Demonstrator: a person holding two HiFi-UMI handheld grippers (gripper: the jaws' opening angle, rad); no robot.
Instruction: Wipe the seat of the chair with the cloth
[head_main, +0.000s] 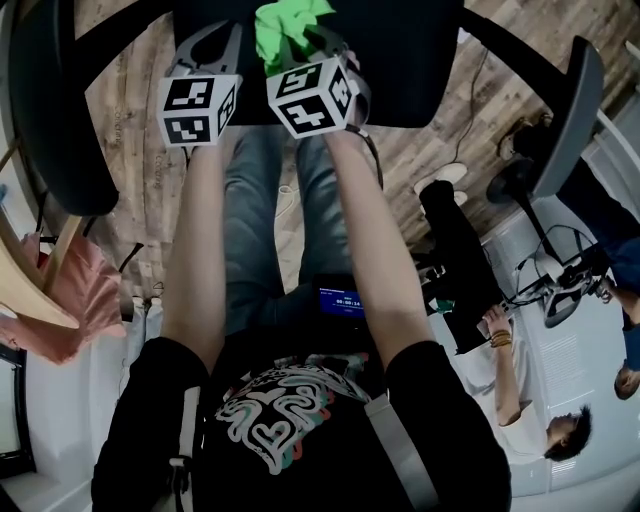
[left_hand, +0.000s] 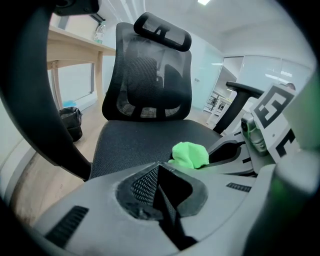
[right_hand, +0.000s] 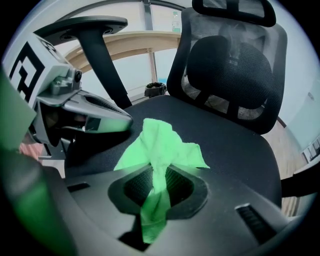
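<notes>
Right gripper (right_hand: 157, 176) fingers grasp crumpled cloth (right_hand: 161, 144) over woven seat (right_hand: 227, 145); left gripper (left_hand: 159, 167) apparently clenched, empty.

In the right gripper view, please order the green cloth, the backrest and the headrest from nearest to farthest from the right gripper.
1. green cloth: clamped in the right gripper, centre.
2. backrest: behind the seat, upper right.
3. headrest: above the backrest, at the top edge.
</notes>
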